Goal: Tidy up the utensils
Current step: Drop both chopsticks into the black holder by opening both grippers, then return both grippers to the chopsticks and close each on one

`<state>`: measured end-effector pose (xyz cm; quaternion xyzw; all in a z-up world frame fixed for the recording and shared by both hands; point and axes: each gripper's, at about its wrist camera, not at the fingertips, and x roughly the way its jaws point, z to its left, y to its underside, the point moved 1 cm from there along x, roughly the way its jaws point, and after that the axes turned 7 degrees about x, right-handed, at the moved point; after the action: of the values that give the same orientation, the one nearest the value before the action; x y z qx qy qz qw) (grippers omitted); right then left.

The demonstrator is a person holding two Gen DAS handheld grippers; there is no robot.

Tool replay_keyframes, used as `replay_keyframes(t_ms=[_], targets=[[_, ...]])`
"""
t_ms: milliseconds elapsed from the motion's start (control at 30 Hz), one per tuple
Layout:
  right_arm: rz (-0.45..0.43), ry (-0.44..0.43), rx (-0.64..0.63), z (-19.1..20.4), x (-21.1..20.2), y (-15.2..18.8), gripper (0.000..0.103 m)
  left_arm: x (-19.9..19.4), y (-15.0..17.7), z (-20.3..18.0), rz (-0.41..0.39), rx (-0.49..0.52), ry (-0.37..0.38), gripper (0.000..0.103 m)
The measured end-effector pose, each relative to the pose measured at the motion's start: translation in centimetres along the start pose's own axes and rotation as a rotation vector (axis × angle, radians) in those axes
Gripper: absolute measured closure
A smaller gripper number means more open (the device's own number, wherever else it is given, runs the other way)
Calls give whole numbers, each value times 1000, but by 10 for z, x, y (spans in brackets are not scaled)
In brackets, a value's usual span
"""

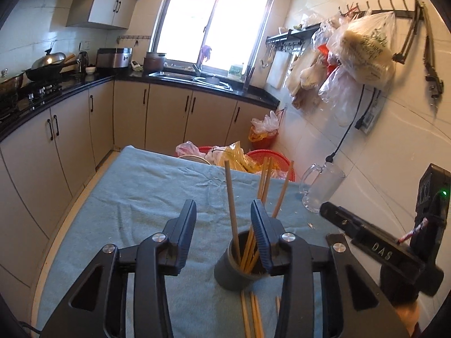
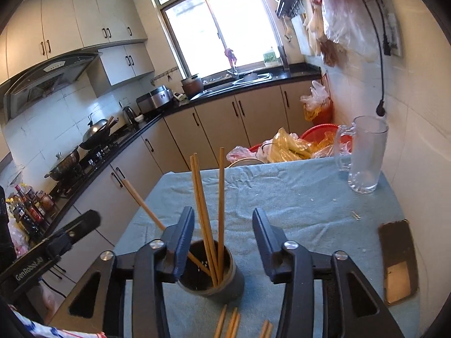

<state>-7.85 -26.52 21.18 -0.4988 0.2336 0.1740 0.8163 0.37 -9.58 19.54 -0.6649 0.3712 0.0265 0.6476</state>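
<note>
Left hand-held gripper [image 1: 224,222] and right hand-held gripper [image 2: 223,229]: jaws apart, gripping nothing. Dark cylindrical holder [image 2: 225,284] with upright wooden chopsticks [image 2: 221,197] stands near the worktop's [image 2: 296,197] near edge. Only the right view shows the brown flat pad [image 2: 398,259] at the right edge.

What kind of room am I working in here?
A home kitchen, by the look of it: a wok on a gas stove, a sink under the window, and cabinets along a black counter. The work surface is a table under a blue cloth.
</note>
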Motion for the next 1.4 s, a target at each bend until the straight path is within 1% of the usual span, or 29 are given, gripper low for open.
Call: replay_keyframes(t_ms=[33,67,133,200,267,300,400,433,467,500,633,767,800,833,933,1000,1100,1167,1200,1233,1267,1300,1333,1367,1400], targets=[[-1,6,-3,-4,-8,4,48,-8,6,0,-6,3,-3,58],[2,10,-4,-6,-11,7,47,-13,11,0,-7,8,-5,57],[27,25,-7,-18,-20,20,47,-23,29,0,8,22,-6,52],[72,53,-5,-33,-24,42,47,-27,47,0,31,27,-4,51],[125,82,-1,-49,-24,65,47,-26,70,0,75,32,10,51],[163,98,2,-59,-23,83,47,-23,87,0,107,35,28,51],[261,127,21,-84,-18,126,47,-12,120,-3,176,47,51,51],[293,134,32,-92,-16,140,49,-6,130,-6,207,55,59,51],[308,136,38,-97,-15,146,51,0,140,-10,238,63,68,51],[327,139,39,-101,-13,154,52,5,147,-13,259,65,75,51],[339,146,27,-105,-9,168,52,21,168,-29,317,106,100,51],[324,171,-29,-97,-5,174,52,36,173,-50,339,177,113,51],[322,178,-41,-95,-6,176,52,41,174,-55,346,190,109,54],[319,185,-54,-93,-6,176,52,46,175,-58,357,201,108,61],[316,196,-78,-86,-5,178,52,59,181,-64,404,209,117,75],[314,202,-93,-86,-5,179,52,65,183,-67,420,215,117,81],[311,215,-114,-83,-3,180,52,71,188,-72,439,229,108,83],[310,225,-129,-80,-1,180,52,75,189,-74,446,237,91,89],[310,235,-140,-79,0,181,52,78,190,-75,456,238,85,94],[309,247,-150,-77,1,181,58,79,190,-74,460,230,84,94],[307,263,-161,-76,2,181,69,79,189,-73,462,219,83,94],[308,269,-164,-75,2,181,76,80,188,-73,464,215,76,95],[313,270,-162,-76,3,180,88,78,188,-71,467,215,64,96],[327,263,-149,-79,2,178,92,76,188,-68,474,212,55,96],[341,257,-136,-82,1,176,93,74,189,-64,483,206,55,96]])
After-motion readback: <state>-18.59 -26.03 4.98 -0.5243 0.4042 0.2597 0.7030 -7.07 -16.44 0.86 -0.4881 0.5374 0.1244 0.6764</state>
